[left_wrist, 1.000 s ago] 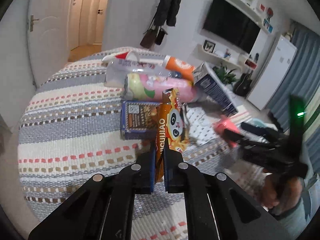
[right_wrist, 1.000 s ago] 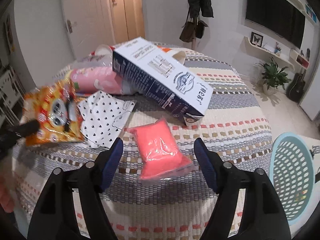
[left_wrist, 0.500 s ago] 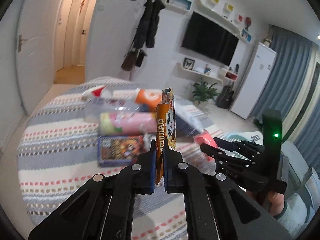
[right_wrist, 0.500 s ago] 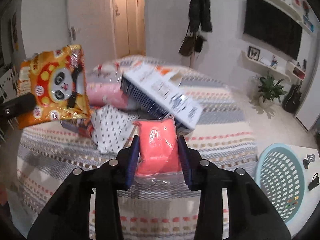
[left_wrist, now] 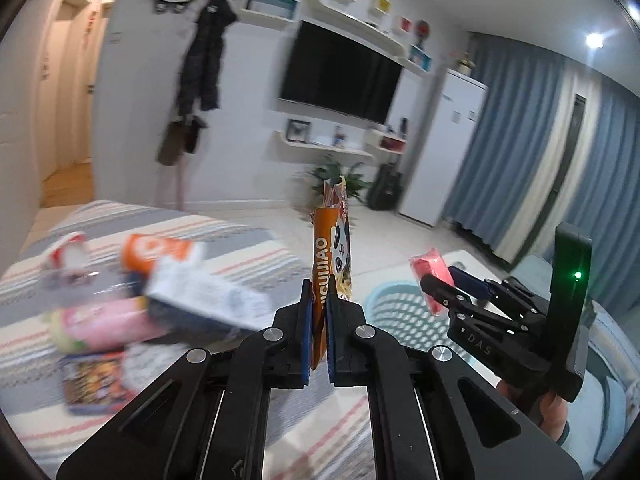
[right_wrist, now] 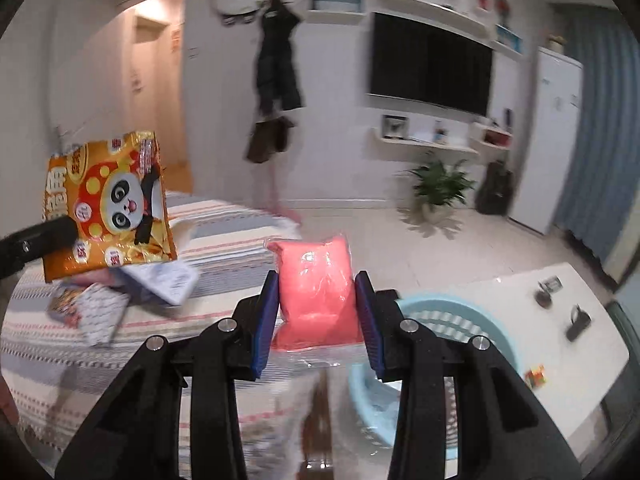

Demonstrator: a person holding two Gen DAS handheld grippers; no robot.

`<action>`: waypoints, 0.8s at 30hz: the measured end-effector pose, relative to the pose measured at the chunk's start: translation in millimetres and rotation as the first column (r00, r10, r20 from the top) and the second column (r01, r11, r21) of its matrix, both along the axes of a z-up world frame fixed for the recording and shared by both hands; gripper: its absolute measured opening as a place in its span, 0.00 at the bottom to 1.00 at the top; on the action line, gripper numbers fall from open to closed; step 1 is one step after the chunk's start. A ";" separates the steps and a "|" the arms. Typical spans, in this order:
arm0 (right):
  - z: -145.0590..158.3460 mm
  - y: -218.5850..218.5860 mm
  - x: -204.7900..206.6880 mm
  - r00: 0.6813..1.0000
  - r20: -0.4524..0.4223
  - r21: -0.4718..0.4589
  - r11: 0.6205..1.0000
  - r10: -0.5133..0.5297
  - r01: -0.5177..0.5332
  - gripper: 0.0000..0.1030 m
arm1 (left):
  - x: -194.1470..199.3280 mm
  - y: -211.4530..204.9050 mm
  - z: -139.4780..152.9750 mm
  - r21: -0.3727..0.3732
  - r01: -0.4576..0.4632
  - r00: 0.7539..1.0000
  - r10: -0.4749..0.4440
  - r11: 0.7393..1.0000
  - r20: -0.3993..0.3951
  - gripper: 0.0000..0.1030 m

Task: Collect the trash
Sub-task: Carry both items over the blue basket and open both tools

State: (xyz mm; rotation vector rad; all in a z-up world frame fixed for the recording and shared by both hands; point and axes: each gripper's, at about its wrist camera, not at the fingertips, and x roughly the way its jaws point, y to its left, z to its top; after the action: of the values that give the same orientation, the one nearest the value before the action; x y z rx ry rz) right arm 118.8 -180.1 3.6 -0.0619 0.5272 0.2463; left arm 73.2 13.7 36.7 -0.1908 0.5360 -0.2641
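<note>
Both tongs share one build — matte black angular linkage arms, a round silver screw head at each pivot, and blue pads lining the inner faces of the fingers. On the left tongs (left_wrist: 318, 332) the pads are thin blue strips; the right tongs (right_wrist: 317, 312) carry broader blue pads. Behind the right tongs' linkage stands a black upright block with a small green light, and pale lettering — seemingly "DAS" — marks the body.
</note>
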 end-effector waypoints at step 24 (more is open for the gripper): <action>-136.1 -157.5 69.3 0.893 -0.403 0.182 0.938 -0.201 0.294 0.34 | 134.7 -165.1 -129.0 0.005 0.267 0.914 -0.252 0.964 -0.317 0.05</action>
State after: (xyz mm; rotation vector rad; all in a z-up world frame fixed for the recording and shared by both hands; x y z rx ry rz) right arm 188.1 -337.6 -132.5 0.2949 0.8809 0.0652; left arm 207.9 -151.4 -92.3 -0.1142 0.8872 -0.4847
